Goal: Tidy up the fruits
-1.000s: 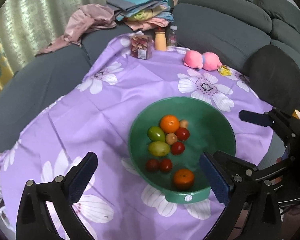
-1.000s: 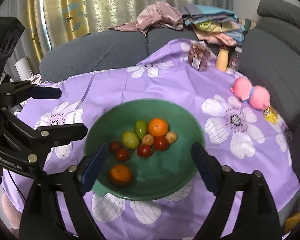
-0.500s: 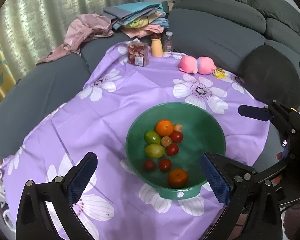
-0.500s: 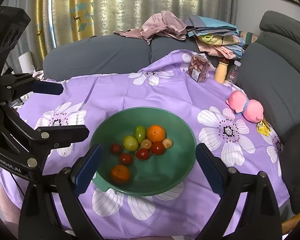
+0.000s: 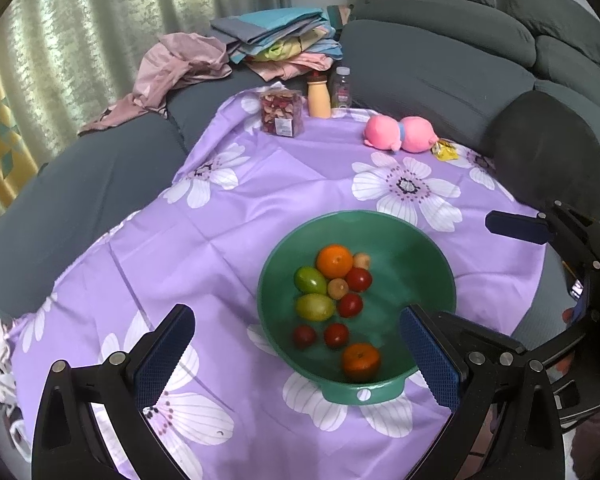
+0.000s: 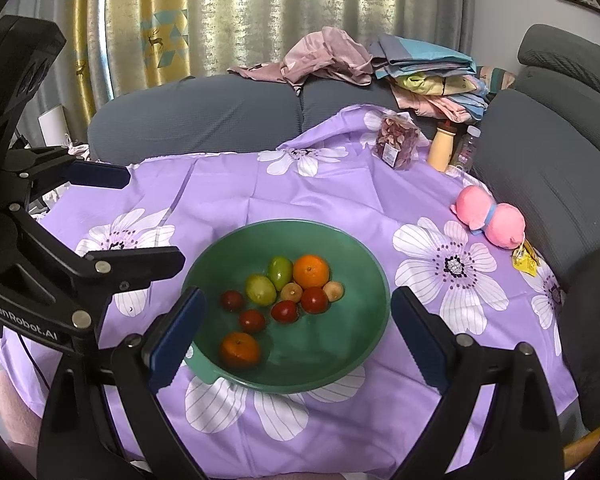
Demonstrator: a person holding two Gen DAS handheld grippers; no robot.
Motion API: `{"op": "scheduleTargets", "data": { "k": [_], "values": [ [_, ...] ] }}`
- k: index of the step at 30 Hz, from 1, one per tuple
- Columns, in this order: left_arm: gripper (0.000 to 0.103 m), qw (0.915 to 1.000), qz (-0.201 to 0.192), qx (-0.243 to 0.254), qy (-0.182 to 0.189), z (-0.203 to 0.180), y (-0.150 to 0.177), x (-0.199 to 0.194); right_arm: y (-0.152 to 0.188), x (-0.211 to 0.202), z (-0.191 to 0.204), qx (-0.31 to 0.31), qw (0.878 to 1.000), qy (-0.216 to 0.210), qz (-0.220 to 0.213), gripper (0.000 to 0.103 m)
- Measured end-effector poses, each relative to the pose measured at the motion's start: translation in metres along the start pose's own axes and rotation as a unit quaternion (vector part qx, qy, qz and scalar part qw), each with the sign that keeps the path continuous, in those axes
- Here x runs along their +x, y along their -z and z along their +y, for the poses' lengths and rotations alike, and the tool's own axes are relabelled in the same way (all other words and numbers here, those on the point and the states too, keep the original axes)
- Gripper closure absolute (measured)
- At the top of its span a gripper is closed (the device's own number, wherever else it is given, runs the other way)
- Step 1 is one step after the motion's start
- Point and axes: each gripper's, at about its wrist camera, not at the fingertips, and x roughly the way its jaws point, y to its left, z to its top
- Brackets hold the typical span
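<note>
The left gripper (image 5: pixel 296 354) hangs with its blue pads spread wide and nothing between them, and the right gripper (image 6: pixel 296 338) stands the same way, jaws apart and empty, both held above the near edge of the purple flowered cloth (image 6: pixel 228 200). Just ahead of both, and a little to the right of the left one, sits the green bowl (image 5: pixel 428 248), its small tab handle (image 5: pixel 362 394) facing the grippers. All the fruit in view lies inside it: a small orange (image 5: pixel 361 361) alone at the near side, two dark red fruits (image 5: pixel 320 335) beyond it, then a cluster of two green ones (image 5: pixel 313 294), two more red ones (image 5: pixel 354 292), two small tan ones (image 5: pixel 337 289) and a larger orange (image 5: pixel 334 261) farthest off. Since the fruit is already gathered in the bowl, the scene fits either fruit collected there or fruit waiting to be sorted out of it. In handling, I judge the oranges firm and light with a slightly giving rind, best taken across the middle; the red ones (tomatoes or plums, I cannot tell) look smooth, round and apt to roll or bruise, so a gentle squeeze across the widest part suits them. The bowl looks stiff, with a thin rim to pinch. Far beyond lie a pink plush toy (image 6: pixel 488 220), a snack box (image 6: pixel 396 142) and bottles (image 6: pixel 442 148).
</note>
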Motion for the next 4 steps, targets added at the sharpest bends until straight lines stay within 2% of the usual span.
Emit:
{"op": "scheduleTargets", "data": {
  "k": [4],
  "values": [
    [0.001, 1.0, 0.004, 0.001, 0.001, -0.0019, -0.0013, -0.0002, -0.0004, -0.0002, 0.0005, 0.001, 1.0, 0.002, 0.002, 0.008]
  ]
}}
